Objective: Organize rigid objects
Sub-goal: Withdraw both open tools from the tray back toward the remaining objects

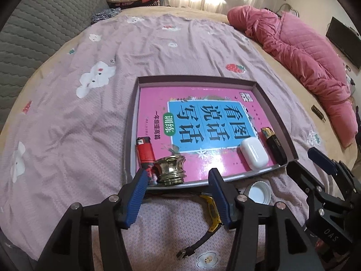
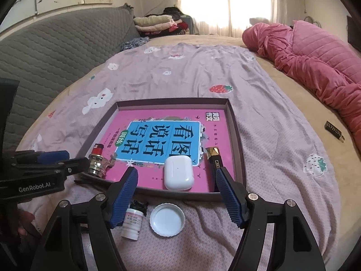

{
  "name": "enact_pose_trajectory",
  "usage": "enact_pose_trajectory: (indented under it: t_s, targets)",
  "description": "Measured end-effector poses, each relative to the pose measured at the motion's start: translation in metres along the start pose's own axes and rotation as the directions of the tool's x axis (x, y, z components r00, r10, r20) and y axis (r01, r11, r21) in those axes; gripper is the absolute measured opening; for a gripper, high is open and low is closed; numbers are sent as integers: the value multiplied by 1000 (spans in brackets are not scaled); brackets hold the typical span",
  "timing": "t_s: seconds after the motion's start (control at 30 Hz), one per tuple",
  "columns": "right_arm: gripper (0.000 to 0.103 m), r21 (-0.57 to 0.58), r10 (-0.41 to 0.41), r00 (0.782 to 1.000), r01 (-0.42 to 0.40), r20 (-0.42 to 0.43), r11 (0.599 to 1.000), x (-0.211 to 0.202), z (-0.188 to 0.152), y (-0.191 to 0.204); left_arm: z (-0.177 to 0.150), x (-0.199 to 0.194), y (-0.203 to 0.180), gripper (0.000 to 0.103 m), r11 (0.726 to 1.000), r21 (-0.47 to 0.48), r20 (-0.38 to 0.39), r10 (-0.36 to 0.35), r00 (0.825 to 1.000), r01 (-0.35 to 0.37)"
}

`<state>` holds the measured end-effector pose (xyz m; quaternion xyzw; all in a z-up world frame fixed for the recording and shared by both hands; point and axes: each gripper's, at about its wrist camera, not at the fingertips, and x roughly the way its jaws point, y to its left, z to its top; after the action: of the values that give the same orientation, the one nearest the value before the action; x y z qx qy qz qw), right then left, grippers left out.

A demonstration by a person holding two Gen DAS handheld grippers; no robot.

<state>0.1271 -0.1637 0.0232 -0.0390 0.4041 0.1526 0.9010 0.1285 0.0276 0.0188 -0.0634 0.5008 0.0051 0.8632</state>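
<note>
Both wrist views look steeply down and forward along their tools, close above the near edge of the bed [image 1: 158, 52]. Left sits leftward, right rightward. They share the tray [image 1: 277, 110] and the white cap [image 2: 167, 219].

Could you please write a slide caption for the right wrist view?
Open tongs hover over a tray holding an earbud case, beside a loose cap.

Right gripper [image 2: 176, 180] open above the tray's [image 2: 239, 144] near edge

White earbud case [image 2: 178, 172] lies between its fingers; bottle cap [image 2: 167, 219] and small bottle [image 2: 133, 222] just below.
</note>
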Motion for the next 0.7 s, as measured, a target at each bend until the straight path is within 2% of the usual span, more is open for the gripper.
enact_pose_trajectory:
  t_s: [0.33, 0.7]
  targets:
    - [74, 12, 3, 999, -4, 45, 1000, -22, -1, -1, -7, -23, -3, 56, 1000, 6, 58, 9, 998, -9]
    - [74, 11, -1, 997, 0, 80, 1000, -41, -3, -3, -13, -38, -9, 57, 1000, -1, 72, -21, 997, 21]
